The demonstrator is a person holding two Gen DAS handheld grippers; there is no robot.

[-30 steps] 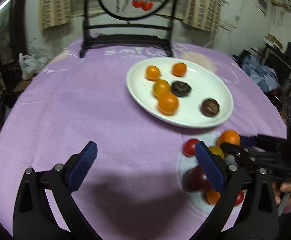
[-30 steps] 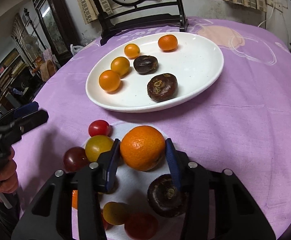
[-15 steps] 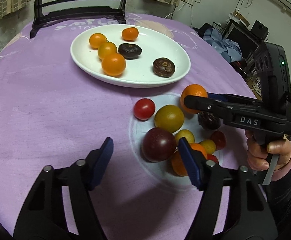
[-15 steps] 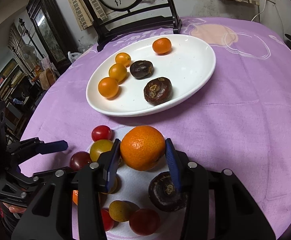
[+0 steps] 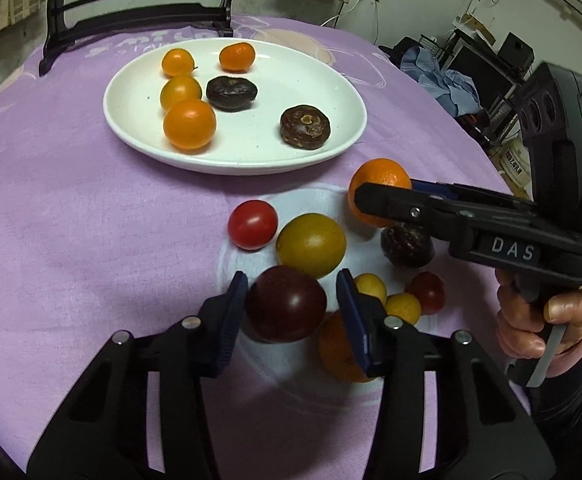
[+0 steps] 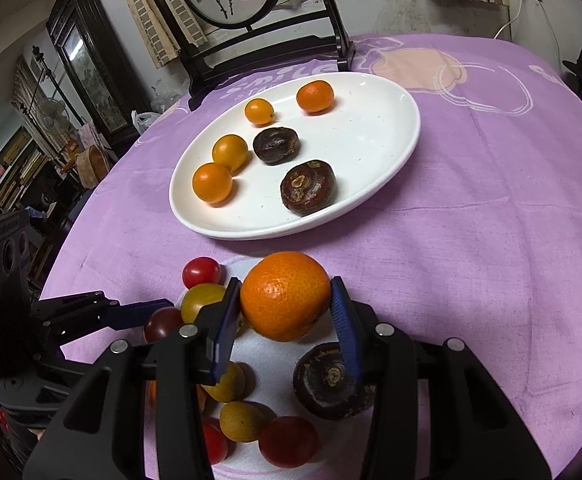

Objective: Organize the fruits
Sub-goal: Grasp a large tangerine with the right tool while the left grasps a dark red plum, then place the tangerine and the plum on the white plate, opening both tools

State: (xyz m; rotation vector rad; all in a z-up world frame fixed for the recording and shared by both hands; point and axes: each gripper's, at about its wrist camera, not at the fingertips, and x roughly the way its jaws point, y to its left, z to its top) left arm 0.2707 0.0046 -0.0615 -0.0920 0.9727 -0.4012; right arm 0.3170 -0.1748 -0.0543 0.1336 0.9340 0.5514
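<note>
A white plate (image 5: pixel 343 92) (image 6: pixel 395 120) on the purple cloth holds several small orange fruits and two dark brown ones. In front of it lies a loose pile of fruit. My left gripper (image 5: pixel 291 304) has closed around a dark purple tomato (image 5: pixel 287 304) in that pile; its pads touch both sides. My right gripper (image 6: pixel 285 312) is shut on a large orange mandarin (image 6: pixel 285 296), also seen in the left wrist view (image 5: pixel 379 178). A yellow-green tomato (image 5: pixel 311 245) and a red tomato (image 5: pixel 252 224) lie just beyond the left gripper.
A dark brown fruit (image 6: pixel 331 380) lies under my right gripper's right finger. Small yellow and red fruits (image 6: pixel 243 420) fill the pile's near side. A black wooden stand (image 6: pixel 259 52) is at the table's far edge. The person's hand (image 5: pixel 543 328) holds the right gripper.
My left gripper swung toward the fruit pile, moved in and closed from wide open onto the dark purple tomato. My right gripper kept hold of the mandarin, almost still.
</note>
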